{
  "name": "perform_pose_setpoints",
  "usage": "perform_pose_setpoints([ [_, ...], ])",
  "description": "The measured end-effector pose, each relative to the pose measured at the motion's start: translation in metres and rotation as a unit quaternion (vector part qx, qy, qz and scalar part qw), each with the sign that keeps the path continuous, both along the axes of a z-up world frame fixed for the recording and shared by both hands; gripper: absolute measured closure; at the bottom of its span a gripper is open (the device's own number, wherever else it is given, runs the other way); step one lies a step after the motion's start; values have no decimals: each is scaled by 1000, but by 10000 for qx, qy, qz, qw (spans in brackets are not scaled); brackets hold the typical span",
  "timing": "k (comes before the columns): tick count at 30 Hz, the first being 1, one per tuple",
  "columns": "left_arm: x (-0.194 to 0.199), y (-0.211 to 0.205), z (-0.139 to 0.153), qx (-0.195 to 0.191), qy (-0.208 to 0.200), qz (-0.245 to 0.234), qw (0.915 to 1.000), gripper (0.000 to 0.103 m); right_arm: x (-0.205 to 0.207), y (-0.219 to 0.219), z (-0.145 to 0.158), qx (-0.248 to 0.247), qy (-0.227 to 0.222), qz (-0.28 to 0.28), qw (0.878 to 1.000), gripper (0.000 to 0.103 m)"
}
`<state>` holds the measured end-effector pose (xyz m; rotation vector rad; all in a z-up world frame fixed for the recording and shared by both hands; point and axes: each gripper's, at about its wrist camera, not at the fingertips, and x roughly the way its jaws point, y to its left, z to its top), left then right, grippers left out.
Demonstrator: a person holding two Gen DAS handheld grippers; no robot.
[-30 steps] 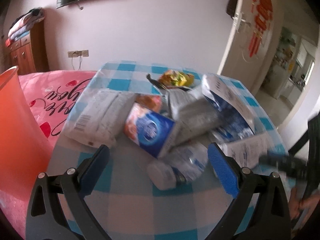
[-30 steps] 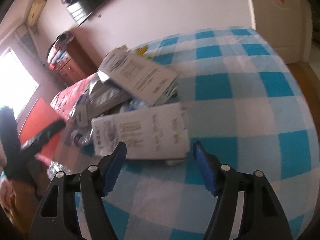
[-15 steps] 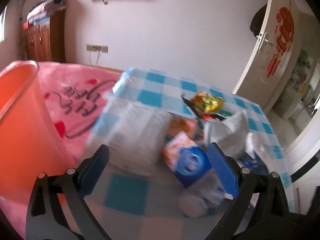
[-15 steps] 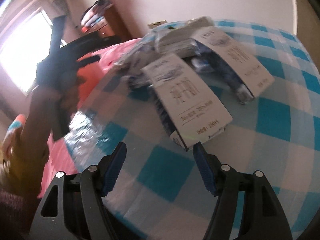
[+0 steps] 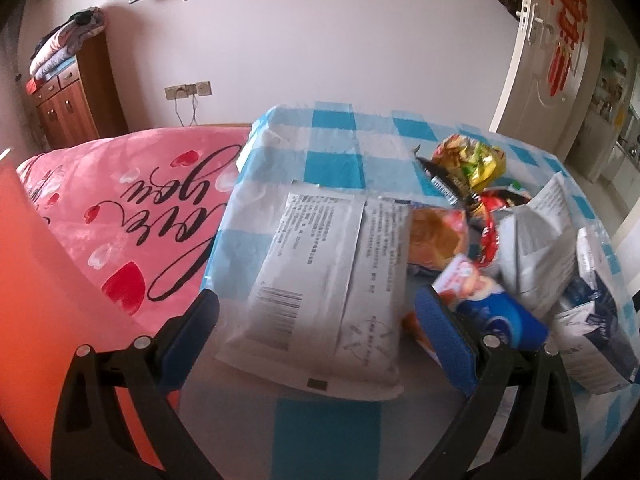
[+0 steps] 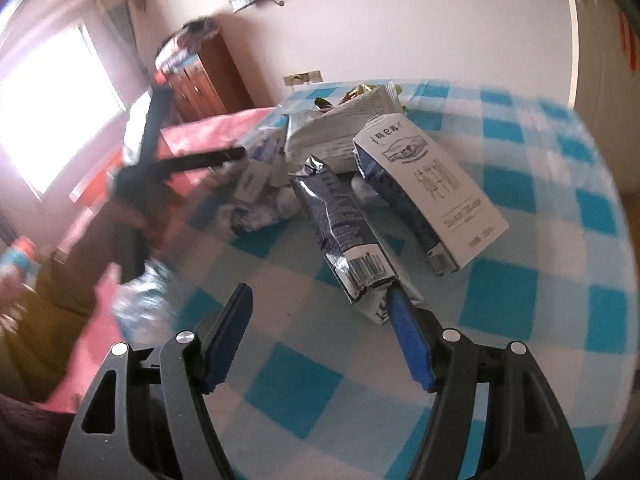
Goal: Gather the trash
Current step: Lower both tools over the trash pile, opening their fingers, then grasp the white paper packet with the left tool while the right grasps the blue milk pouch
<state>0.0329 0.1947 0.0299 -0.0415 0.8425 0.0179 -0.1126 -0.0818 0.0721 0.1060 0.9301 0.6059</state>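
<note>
A pile of trash lies on a blue-and-white checked table point(image 5: 328, 432). In the left wrist view a large white pouch point(image 5: 332, 284) lies flat in front of my open, empty left gripper point(image 5: 318, 312); a blue-and-orange carton point(image 5: 492, 312) sits by the right finger, and a yellow snack bag point(image 5: 472, 160) lies farther back. In the right wrist view my open, empty right gripper point(image 6: 320, 308) hovers low over the table; a flattened dark milk carton point(image 6: 344, 232) ends at its right finger, with a white milk carton point(image 6: 432, 184) beside it. The left gripper point(image 6: 160, 160) shows blurred at left.
An orange bin point(image 5: 36, 300) stands at the left of the table, beside a bed with a pink blanket point(image 5: 132, 208). A wooden cabinet point(image 5: 68, 96) stands against the far wall and a white door point(image 5: 548, 52) at right. A crumpled plastic bottle point(image 6: 260, 208) lies in the pile.
My left gripper has swung left, from the blue carton and bottle to the white pouch. My right gripper has swung left towards the pile; the dark carton now lies at its right finger.
</note>
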Motion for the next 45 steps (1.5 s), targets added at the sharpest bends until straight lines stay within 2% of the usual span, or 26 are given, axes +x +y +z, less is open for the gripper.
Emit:
perform_pose_setpoints([
  [3,4,-1,-4,51,5,-56,10000,6,3,-9,5,423,127,-107,9990,34],
  [4,5,-1,-5,53,9,-51,10000,10,4,-10,8,495,120,-152,9986,34],
  [6,8,0,-8,-62,66,-65,9999,18,7,-8,10,382,72,-201,9990,34],
  [8,8,-1,-9,-74,20,1,10000,19,12,-2,9,212,59,-174,9996,34],
  [11,4,-4,-9,-17,-38,54,10000,23,15,3,9,356,120,-171,9991,34],
  [19,-23,-8,-8,-148,-106,147,9997,28,9,13,25,-299,-595,-392,9970,34],
  [22,-37,-7,-8,-313,-118,215,9992,29,20,21,17,-538,-592,-326,9963,34],
  [26,-55,-6,-7,-461,-124,264,9985,29,33,33,-1,-590,-423,-184,9972,34],
  [28,-62,-5,-6,-502,-118,264,9983,29,37,39,-7,-638,-404,-128,9971,39],
  [30,-69,-5,-6,-549,-112,258,9981,29,40,44,-13,-796,-414,-145,9959,56],
  [31,-73,-5,-5,-581,-114,259,9979,30,41,45,-15,-824,-424,-165,9956,59],
  [37,-92,-3,-1,-741,-154,225,9969,31,34,47,-17,-910,-510,-228,9943,66],
  [45,-119,-7,10,-1008,-264,-1,9946,31,12,41,-3,-911,-736,-466,9920,70],
])
